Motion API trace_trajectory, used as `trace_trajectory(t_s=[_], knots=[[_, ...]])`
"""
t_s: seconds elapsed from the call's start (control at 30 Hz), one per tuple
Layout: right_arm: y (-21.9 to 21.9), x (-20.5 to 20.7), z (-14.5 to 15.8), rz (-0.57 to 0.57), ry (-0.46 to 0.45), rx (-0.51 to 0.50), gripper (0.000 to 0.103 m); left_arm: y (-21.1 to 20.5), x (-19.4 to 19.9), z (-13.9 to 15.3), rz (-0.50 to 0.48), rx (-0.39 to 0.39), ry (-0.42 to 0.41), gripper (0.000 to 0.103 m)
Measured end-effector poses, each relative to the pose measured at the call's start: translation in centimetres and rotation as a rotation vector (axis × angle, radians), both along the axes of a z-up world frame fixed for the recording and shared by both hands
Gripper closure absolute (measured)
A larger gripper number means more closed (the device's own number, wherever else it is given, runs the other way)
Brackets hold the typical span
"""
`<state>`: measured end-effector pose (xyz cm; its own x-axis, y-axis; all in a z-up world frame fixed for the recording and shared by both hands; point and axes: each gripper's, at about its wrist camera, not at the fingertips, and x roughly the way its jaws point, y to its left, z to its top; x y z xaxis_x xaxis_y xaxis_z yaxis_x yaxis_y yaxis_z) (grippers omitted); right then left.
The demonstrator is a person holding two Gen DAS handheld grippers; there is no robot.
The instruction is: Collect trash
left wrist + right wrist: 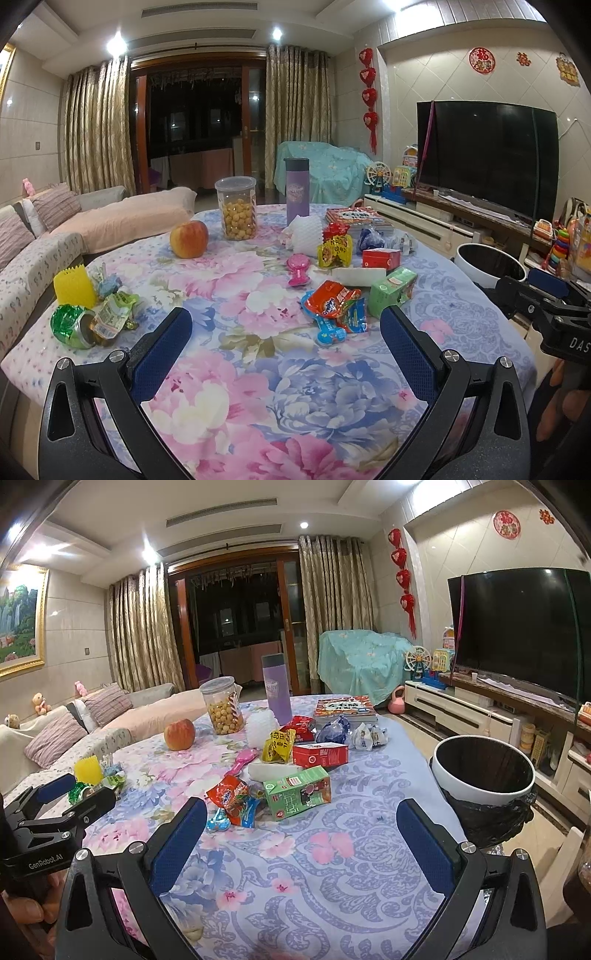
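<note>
Trash lies on the floral table cloth [266, 369]: a red and blue snack wrapper [338, 310], a green drink carton [392, 291], a red box [381, 258], a yellow wrapper [334, 251], and a crushed green can [72, 326] at the left. My left gripper [286, 343] is open and empty above the near table. My right gripper [301, 836] is open and empty, just short of the green carton [299, 792] and wrapper [232, 801]. A white bin with a black liner [484, 775] stands at the table's right edge.
An apple [189, 239], a snack jar [236, 208], a purple flask [296, 191], books [356, 218], a pink brush [298, 269] and white foam [306, 234] also sit on the table. A sofa [55, 236] is left, a TV [487, 155] right.
</note>
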<state>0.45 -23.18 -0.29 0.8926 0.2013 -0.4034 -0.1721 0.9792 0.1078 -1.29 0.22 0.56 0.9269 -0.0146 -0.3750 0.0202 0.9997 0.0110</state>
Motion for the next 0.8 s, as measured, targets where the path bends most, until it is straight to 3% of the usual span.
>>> trace_trajectory(t_s=[0.43,0.8], knots=[[-0.8,1.1,-0.6,0.024,0.041,0.039,0.000,0.4,2.0,-1.2,-0.017,-0.014,0.054,0.000],[-1.0,4.6,-2.4,0.108,0.144,0.055,0.000,0.7,5.4,-2.9,-0.025,0.007,0.143,0.000]])
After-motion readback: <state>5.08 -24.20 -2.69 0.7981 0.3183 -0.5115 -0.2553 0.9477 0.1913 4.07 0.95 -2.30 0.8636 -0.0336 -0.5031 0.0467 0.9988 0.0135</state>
